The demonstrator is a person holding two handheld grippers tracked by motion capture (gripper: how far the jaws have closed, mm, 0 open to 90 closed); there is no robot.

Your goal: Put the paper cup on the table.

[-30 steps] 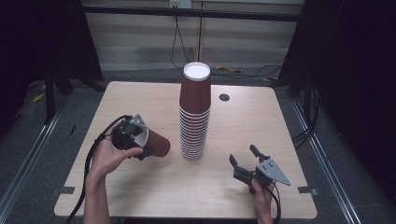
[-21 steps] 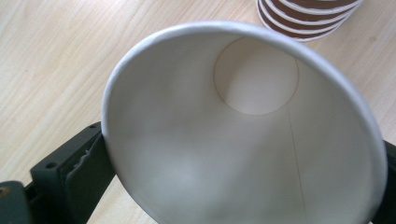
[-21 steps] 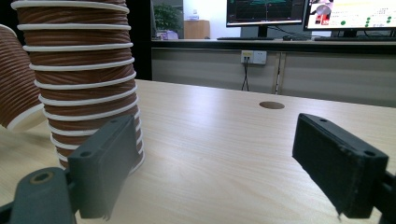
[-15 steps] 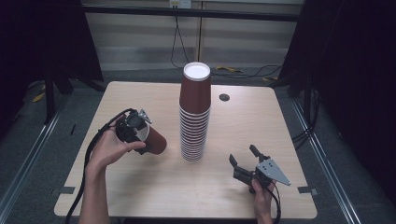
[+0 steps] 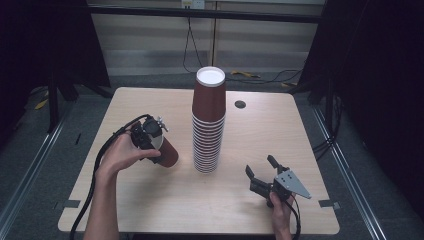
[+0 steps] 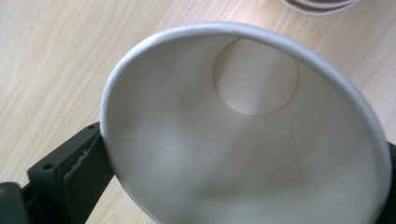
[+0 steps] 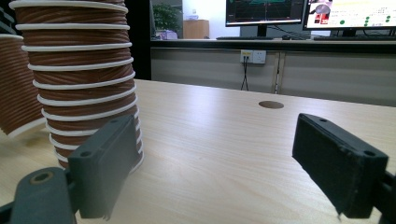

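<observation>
Paper cup point(image 6: 243, 140) between jaws

"Room anywhere?"
"Bare table point(image 5: 280, 135) right of the cup stack point(image 5: 208, 125), nothing but a small dark hole point(image 5: 240, 104) near the far edge. Front strip bare too."
"Blockers?"
"Stack stands tall mid-table. Held cup point(image 5: 165, 152) on its left, narrow gap between them."

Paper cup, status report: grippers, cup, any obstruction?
Left gripper shut on the paper cup, cup tilted, mouth toward its camera. Right gripper open, low over the table, right of the cup stack. Nothing between cup and stack.
</observation>
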